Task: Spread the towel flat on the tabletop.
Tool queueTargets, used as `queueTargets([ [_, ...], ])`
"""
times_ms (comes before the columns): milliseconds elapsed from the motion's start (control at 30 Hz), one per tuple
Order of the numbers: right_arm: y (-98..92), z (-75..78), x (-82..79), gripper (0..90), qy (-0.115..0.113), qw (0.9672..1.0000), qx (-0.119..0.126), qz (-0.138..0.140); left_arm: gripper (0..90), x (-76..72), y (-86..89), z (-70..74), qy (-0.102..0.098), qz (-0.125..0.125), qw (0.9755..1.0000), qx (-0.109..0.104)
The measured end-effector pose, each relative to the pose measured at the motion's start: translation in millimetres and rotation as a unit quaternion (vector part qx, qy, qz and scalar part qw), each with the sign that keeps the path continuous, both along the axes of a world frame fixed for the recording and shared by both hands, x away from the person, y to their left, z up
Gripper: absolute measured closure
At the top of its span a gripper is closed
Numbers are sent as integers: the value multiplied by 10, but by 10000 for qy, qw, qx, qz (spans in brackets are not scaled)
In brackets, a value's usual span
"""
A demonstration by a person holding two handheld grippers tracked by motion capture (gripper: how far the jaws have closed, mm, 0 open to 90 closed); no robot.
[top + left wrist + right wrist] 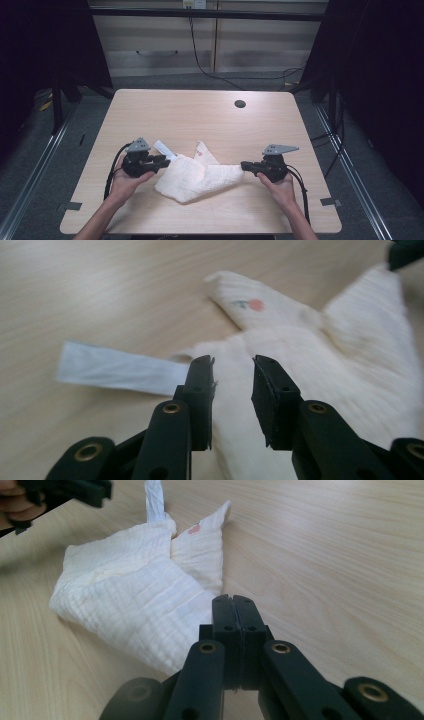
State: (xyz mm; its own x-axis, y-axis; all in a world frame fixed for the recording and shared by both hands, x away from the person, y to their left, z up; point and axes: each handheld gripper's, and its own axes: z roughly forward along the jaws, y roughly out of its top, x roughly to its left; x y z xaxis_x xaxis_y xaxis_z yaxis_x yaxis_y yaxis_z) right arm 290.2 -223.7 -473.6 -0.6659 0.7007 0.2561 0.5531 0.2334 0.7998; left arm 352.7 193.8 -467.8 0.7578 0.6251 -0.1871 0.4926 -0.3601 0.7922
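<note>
1. While both hands rest low on it, the light wooden table (200, 107) is the largest thing in the high view, with a small round dark hole (240, 104) near its far edge and bare wood over most of its top.
2. Behind the table stands a pale cabinet (160, 45) with a dark cable (200, 60) hanging down in front of it; grey floor lies on both sides of the table.
3. On the near half of the table lies the cream cloth (192, 175), loosely folded and rumpled, between the two grippers. One corner flap, bearing a small red mark (256, 305), points toward the far edge.
4. A white strip (120, 370) sticks out of the cloth's left side and lies flat on the wood.
5. The left gripper (233, 372) is at the cloth's left edge, beside the white strip. Its jaws stand apart with a clear gap, and no fabric is pinched between them; the cloth lies just beyond the tips.
6. The right gripper (233, 605) is at the cloth's right end. Its jaws are pressed together; whether a thin edge of cloth is caught between them I cannot tell.
</note>
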Motion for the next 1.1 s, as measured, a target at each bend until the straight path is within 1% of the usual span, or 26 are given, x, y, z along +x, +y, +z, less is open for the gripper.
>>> queueTargets([
  [33, 3, -2, 2, 897, 7, 10000, -6, 8, 693, 57, -22, -21, 47, -5, 10000, 38],
  [67, 1, -4, 2, 897, 4, 10000, -3, 8, 693, 102, -43, -40, 45, 38, 9999, 107],
  [100, -2, -3, 2, 897, 5, 10000, 1, 8, 692, 139, -58, -58, 57, 73, 9999, 94],
  [133, -6, -3, 1, 897, 5, 10000, 0, -1, 691, 186, -78, -83, 171, 33, 9998, 51],
  [167, -14, -3, 2, 896, -1, 10000, -7, 7, 682, 227, -108, -111, 221, -20, 9997, 99],
  [233, -23, -7, 1, 896, 9, 10000, 1, -4, 668, 269, -149, -148, 278, -27, 9995, 137],
  [333, -26, -21, 2, 896, 21, 10000, -13, 2, 634, 318, -196, -209, 351, -27, 9993, 115],
  [367, -24, -24, 2, 897, 20, 10000, -15, 5, 628, 325, -208, -229, 409, -44, 9991, 105],
  [400, -20, -27, 2, 896, 26, 10000, -5, 14, 615, 320, -230, -245, 401, -80, 9990, 159],
  [433, -17, -26, 0, 896, 39, 10000, -5, 10, 609, 311, -249, -251, 325, -88, 9992, 223],
  [467, -16, -25, 0, 896, 26, 10000, -3, 11, 604, 303, -269, -254, 298, -101, 9991, 300],
  [500, -15, -23, 1, 896, 29, 10000, 2, 11, 603, 309, -279, -260, 289, -152, 9989, 334],
  [533, -19, -23, 2, 896, 22, 10000, -10, 14, 603, 310, -289, -271, 293, -141, 9989, 324],
  [567, -22, -23, 2, 896, 20, 10000, -5, 5, 602, 315, -297, -282, 253, -115, 9989, 389],
  [633, -30, -18, 2, 895, 14, 10000, -2, 5, 592, 332, -315, -309, 285, -141, 9987, 387],
  [667, -38, -16, 2, 896, 6, 10000, -1, -6, 582, 333, -321, -314, 276, -86, 9986, 433],
  [767, -52, -17, -1, 896, 20, 10000, 4, -20, 559, 340, -339, -326, 284, -65, 9988, 403],
  [800, -54, -20, 0, 896, 22, 10000, 1, -19, 563, 349, -333, -336, 312, -104, 9989, 324],
  [833, -57, -24, 0, 896, 25, 10000, 11, -23, 581, 362, -322, -346, 332, -77, 9990, 294],
  [867, -60, -28, 1, 896, 14, 10000, 4, -6, 584, 366, -324, -353, 294, -29, 9990, 349],
  [900, -61, -30, 1, 895, 14, 10000, -6, -6, 584, 364, -330, -361, 289, -88, 9988, 374],
  [933, -62, -29, -2, 895, 16, 10000, 3, -3, 589, 357, -341, -366, 270, -92, 9987, 425],
  [1000, -66, -25, -5, 896, 22, 10000, 7, -6, 598, 350, -355, -373, 254, -155, 9987, 411],
  [1033, -69, -23, -6, 895, 24, 10000, 22, -21, 605, 345, -362, -372, 221, -153, 9986, 460],
  [1100, -77, -23, -5, 895, 24, 10000, 22, -21, 635, 329, -374, -373, 202, -230, 9984, 474],
])
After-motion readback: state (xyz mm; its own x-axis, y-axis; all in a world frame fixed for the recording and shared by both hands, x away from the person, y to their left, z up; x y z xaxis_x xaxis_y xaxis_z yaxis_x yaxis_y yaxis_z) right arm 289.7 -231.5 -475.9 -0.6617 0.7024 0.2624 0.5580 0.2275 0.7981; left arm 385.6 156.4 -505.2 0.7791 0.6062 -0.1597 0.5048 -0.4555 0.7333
